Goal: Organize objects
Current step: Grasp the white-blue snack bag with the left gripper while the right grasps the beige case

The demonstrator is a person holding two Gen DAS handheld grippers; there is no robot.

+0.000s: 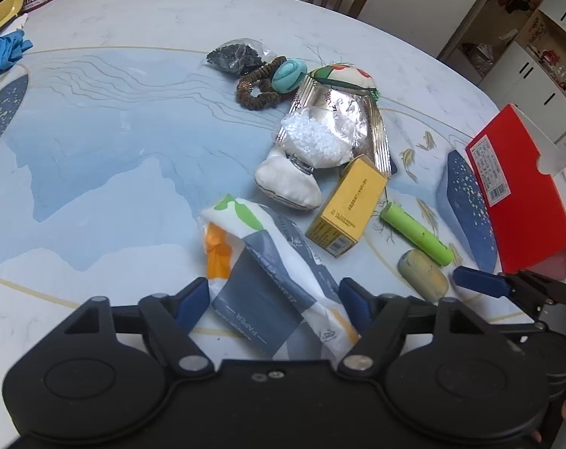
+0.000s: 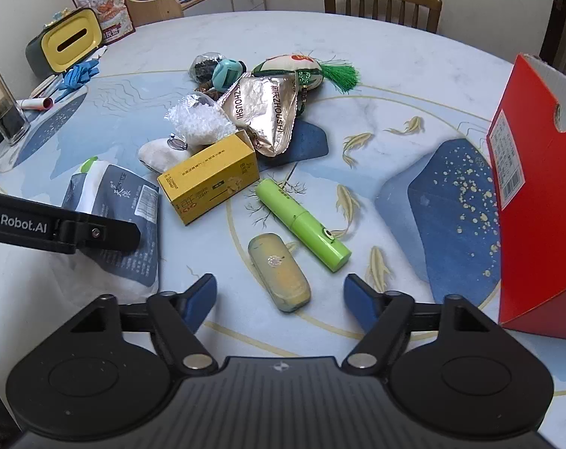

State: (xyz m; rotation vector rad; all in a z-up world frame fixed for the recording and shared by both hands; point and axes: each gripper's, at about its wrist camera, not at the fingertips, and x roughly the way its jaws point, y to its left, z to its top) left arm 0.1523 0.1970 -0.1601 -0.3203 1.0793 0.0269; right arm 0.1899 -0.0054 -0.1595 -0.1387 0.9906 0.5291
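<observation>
A home dining room (wooden chair [image 2: 382,0], round table [image 2: 245,37], cupboards [image 1: 537,75]).

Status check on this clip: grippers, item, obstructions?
Left gripper open, astride tissue pack, not closed. Right gripper open, empty, just short of oval case. Red box waits at right. Nothing in the way.

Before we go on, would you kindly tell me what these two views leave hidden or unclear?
- Red box: its inside is unseen in both views; the right wrist view cuts it off at the edge.
- Tissue pack: its near end is hidden by the left tongs in the left wrist view.
- Small print on the yellow box: too small to read.
- Right tongs: only one tip shows in the left wrist view.
</observation>
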